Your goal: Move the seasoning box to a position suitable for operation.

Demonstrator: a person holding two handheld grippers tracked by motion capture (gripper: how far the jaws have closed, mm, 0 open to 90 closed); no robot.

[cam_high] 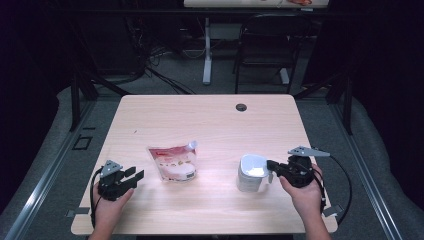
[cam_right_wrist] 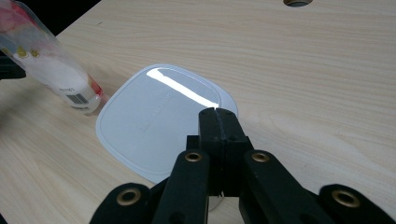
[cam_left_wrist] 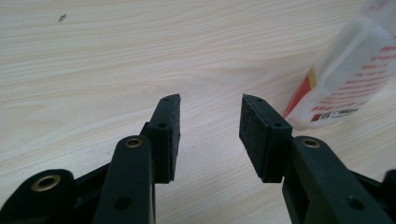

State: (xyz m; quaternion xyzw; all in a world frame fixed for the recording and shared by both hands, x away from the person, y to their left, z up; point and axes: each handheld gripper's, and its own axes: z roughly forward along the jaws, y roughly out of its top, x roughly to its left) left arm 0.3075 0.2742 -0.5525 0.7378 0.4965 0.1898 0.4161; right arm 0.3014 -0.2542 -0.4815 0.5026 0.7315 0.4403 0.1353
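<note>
A white square tub (cam_high: pixel 251 174) with a glossy white lid (cam_right_wrist: pixel 154 116) stands at the right of the wooden table (cam_high: pixel 210 120). My right gripper (cam_high: pixel 271 165) is at the tub's right top edge, jaws pressed together; in the right gripper view its tip (cam_right_wrist: pixel 218 114) hangs over the lid's near side with nothing visible between the jaws. A clear pouch with red and white print (cam_high: pixel 172 162) lies mid-table, also seen as the pouch (cam_left_wrist: pixel 350 79) and the pouch (cam_right_wrist: pixel 51 70). My left gripper (cam_high: pixel 135 176) rests left of the pouch, open (cam_left_wrist: pixel 210 121), with bare wood between its pads.
A round cable hole (cam_high: pixel 241 107) sits near the table's far edge. Beyond the table stand a black chair (cam_high: pixel 265 45) and a white desk leg (cam_high: pixel 207 50). Black frame posts flank the table on both sides.
</note>
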